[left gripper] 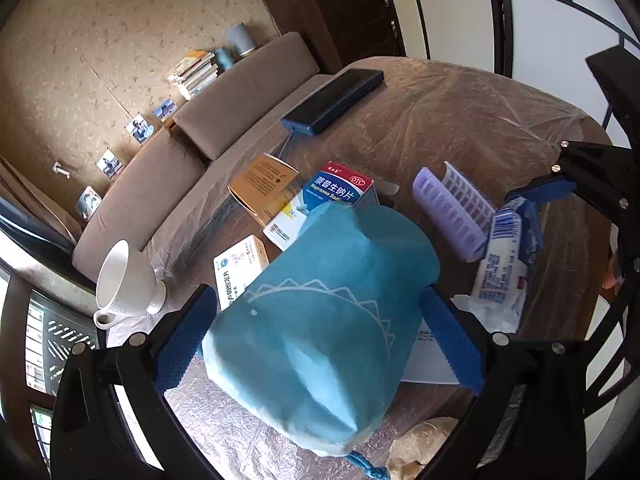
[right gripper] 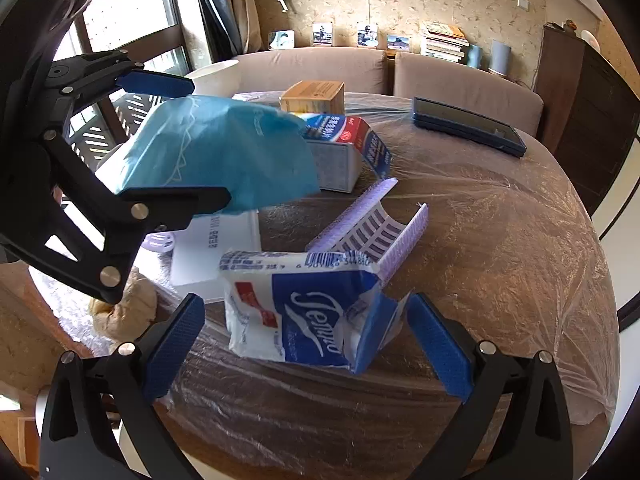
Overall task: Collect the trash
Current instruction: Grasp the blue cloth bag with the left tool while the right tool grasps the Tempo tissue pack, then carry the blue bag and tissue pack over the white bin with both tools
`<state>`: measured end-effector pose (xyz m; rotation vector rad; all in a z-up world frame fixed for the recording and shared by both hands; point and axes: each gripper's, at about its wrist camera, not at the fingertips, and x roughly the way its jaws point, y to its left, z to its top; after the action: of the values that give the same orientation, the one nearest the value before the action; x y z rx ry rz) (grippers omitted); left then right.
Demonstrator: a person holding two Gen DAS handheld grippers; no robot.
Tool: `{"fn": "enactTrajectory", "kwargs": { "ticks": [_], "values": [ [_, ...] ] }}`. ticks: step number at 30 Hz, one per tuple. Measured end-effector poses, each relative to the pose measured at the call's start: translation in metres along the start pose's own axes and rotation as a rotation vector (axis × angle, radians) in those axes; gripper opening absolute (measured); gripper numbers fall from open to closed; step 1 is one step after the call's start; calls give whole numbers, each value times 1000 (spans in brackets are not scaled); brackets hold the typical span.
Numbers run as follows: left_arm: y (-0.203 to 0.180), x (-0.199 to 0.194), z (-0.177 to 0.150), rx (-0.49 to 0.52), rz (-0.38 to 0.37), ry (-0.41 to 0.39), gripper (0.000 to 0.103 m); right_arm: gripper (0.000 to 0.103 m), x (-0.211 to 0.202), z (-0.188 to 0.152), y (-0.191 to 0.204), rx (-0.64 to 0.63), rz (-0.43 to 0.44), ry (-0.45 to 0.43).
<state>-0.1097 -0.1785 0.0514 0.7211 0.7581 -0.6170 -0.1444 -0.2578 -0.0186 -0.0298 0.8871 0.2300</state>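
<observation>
Right wrist view: tissue pack (right gripper: 296,312) lies on the film-covered table (right gripper: 500,240), between the spread fingers of the right gripper (right gripper: 306,348); pads near both ends, contact not clear.
- Pack: blue-and-white plastic wrap, torn open at the right end, loose flap sticking out. Judged light, soft, crushable; wrap likely slick. Best hold looks to be across the filled middle, not the flap, which would fold or tear.
- Purple plastic piece (right gripper: 372,224) touches the pack's far edge; may drag along.

Left wrist view: left gripper (left gripper: 320,332) clamped across a blue bag (left gripper: 320,300), held above the table. Bag is limp fabric or paper, hard to say which; mouth not visible, so where the opening faces is unknown.
- Medicine boxes (left gripper: 316,200) just behind the bag, cup (left gripper: 126,280) on its side at the table's edge.
</observation>
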Motion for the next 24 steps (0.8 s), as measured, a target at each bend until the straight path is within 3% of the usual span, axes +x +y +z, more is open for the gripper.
{"fn": "enactTrajectory", "kwargs": {
  "ticks": [6, 12, 24],
  "values": [
    [1, 5, -1, -5, -25, 5, 102, 99, 2, 0, 2, -1, -28, -8],
    [0, 11, -3, 16, -33, 17, 101, 80, 8, 0, 3, 1, -28, 4],
    [4, 7, -7, -10, -45, 2, 74, 59, 3, -6, -4, 42, 13, 18]
  ]
}}
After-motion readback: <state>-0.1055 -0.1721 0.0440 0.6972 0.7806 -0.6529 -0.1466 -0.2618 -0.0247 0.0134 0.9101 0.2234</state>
